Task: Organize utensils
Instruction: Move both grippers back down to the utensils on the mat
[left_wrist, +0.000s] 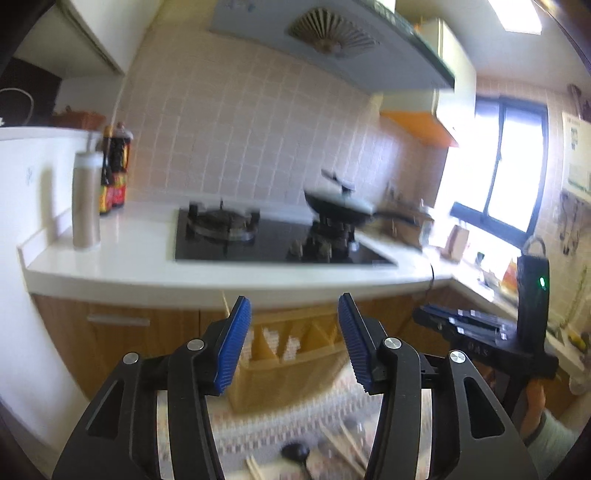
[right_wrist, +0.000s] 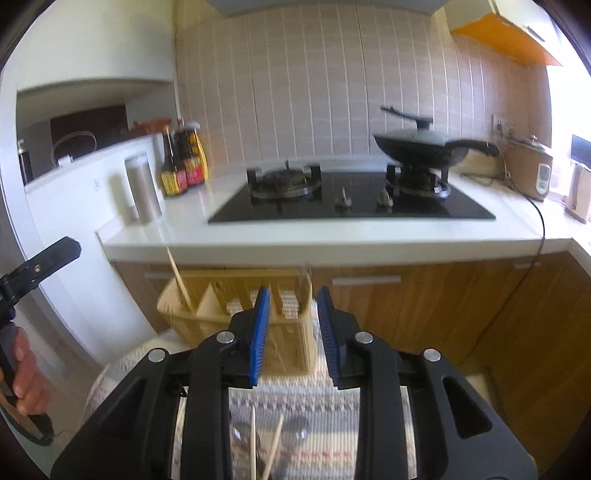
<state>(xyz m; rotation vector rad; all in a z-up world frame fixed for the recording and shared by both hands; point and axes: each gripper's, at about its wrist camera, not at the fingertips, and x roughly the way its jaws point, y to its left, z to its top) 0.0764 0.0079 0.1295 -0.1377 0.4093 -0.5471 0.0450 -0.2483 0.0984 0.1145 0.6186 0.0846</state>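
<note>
A yellow divided utensil basket (right_wrist: 288, 343) stands on a patterned cloth (right_wrist: 306, 410), with one chopstick (right_wrist: 181, 284) leaning in its left compartment. It also shows in the left wrist view (left_wrist: 291, 369). Loose chopsticks (right_wrist: 273, 450) and spoons (right_wrist: 299, 432) lie on the cloth below my right gripper (right_wrist: 291, 295), which is open, empty and raised before the basket. My left gripper (left_wrist: 293, 306) is open and empty, raised above the cloth; chopsticks (left_wrist: 345, 443) and a dark spoon (left_wrist: 295, 451) lie beneath it. The right gripper's body (left_wrist: 480, 332) shows at the right there.
Behind the basket are wooden cabinets (right_wrist: 424, 306) under a white counter (right_wrist: 332, 236) with a black gas hob (right_wrist: 351, 203), a lidded wok (right_wrist: 417, 147), sauce bottles (right_wrist: 183, 162), a steel canister (right_wrist: 144, 188) and a rice cooker (right_wrist: 528, 170). A cable (right_wrist: 532, 258) hangs over the counter edge.
</note>
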